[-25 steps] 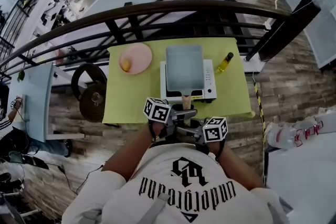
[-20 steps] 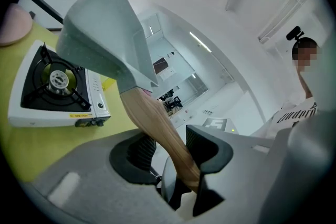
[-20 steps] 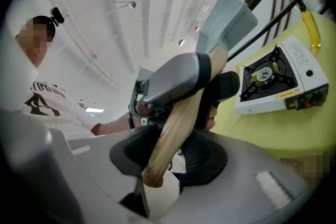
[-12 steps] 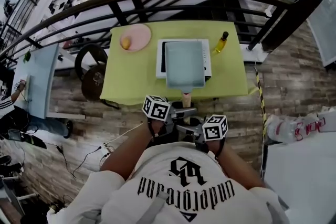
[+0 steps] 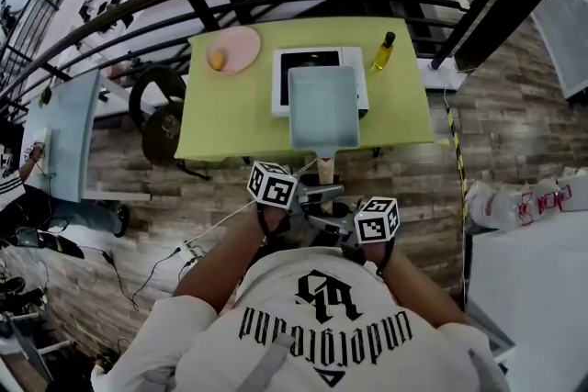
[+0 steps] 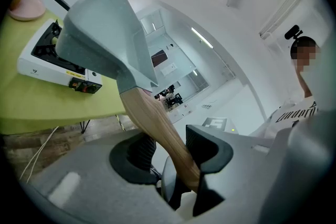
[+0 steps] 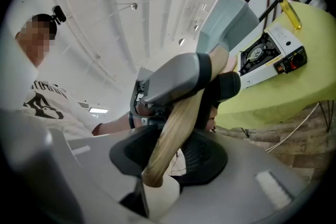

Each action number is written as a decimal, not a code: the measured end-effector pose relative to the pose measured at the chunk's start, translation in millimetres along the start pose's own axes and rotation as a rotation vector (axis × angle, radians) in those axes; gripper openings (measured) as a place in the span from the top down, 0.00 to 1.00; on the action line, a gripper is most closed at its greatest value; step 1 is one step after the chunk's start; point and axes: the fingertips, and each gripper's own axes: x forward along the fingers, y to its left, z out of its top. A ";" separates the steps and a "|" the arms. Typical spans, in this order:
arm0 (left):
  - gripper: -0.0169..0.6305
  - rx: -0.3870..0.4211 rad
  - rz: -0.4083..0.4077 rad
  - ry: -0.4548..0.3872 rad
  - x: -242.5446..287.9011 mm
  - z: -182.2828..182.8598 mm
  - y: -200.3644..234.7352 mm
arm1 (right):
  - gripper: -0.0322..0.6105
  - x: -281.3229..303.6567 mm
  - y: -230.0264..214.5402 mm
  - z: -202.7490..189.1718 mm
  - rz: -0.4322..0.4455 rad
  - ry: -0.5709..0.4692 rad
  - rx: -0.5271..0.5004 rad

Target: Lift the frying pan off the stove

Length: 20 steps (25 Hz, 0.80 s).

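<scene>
The frying pan is held raised over the near part of the stove, apparently clear of it. It is judged stiff and front-heavy, so its smooth wooden handle, the proper hold, may twist. That handle is clamped by the fingers of the left gripper and, at its end, the right gripper. The burner is partly covered by the pan.

Stove on table, pan over its near half, plate left, bottle right.
</scene>
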 end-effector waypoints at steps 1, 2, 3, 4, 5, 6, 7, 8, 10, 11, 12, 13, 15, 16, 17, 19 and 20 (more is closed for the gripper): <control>0.68 0.003 -0.005 0.001 -3.2 -2.5 -1.2 | 0.74 3.0 1.9 -2.5 -0.003 -0.002 -0.003; 0.68 0.006 -0.009 0.002 -7.2 -5.2 -2.5 | 0.74 6.6 4.3 -5.2 -0.005 -0.005 -0.006; 0.68 0.009 -0.013 0.004 -12.0 -8.2 -4.2 | 0.74 10.8 7.3 -8.2 -0.008 -0.009 -0.007; 0.68 0.011 -0.017 0.006 -17.7 -11.5 -6.2 | 0.74 15.6 10.9 -11.3 -0.011 -0.013 -0.010; 0.68 0.013 -0.019 0.010 -24.1 -14.7 -8.3 | 0.74 20.9 14.9 -14.4 -0.015 -0.018 -0.012; 0.68 0.017 -0.021 0.014 -31.0 -17.8 -10.1 | 0.74 26.8 18.9 -17.2 -0.019 -0.022 -0.013; 0.68 0.022 -0.021 0.018 -38.2 -20.6 -11.5 | 0.74 33.2 22.6 -19.7 -0.023 -0.027 -0.015; 0.68 0.026 -0.023 0.022 -45.7 -23.3 -12.6 | 0.74 40.1 26.3 -22.1 -0.026 -0.031 -0.016; 0.68 0.030 -0.028 0.028 -61.7 -29.4 -15.0 | 0.74 54.8 34.1 -27.7 -0.031 -0.040 -0.018; 0.68 0.030 -0.031 0.031 -69.9 -32.8 -16.6 | 0.74 62.0 38.5 -30.8 -0.034 -0.044 -0.019; 0.68 0.032 -0.033 0.035 -78.0 -36.2 -18.5 | 0.74 69.0 43.0 -33.9 -0.037 -0.048 -0.020; 0.68 0.036 -0.035 0.040 -86.0 -39.6 -20.7 | 0.74 76.0 47.5 -37.2 -0.041 -0.052 -0.021; 0.68 0.048 -0.038 0.054 -102.5 -48.0 -25.8 | 0.74 90.2 57.9 -44.8 -0.048 -0.064 -0.024; 0.68 0.052 -0.040 0.061 -111.0 -53.0 -28.6 | 0.74 97.6 63.5 -49.2 -0.052 -0.072 -0.024; 0.68 0.056 -0.044 0.067 -119.6 -57.8 -31.1 | 0.74 105.1 68.8 -53.5 -0.055 -0.080 -0.025; 0.68 0.063 -0.051 0.077 -136.0 -66.1 -35.2 | 0.74 119.8 77.6 -61.1 -0.060 -0.093 -0.028; 0.68 0.065 -0.052 0.082 -143.9 -70.0 -36.4 | 0.74 126.9 81.5 -64.7 -0.062 -0.098 -0.027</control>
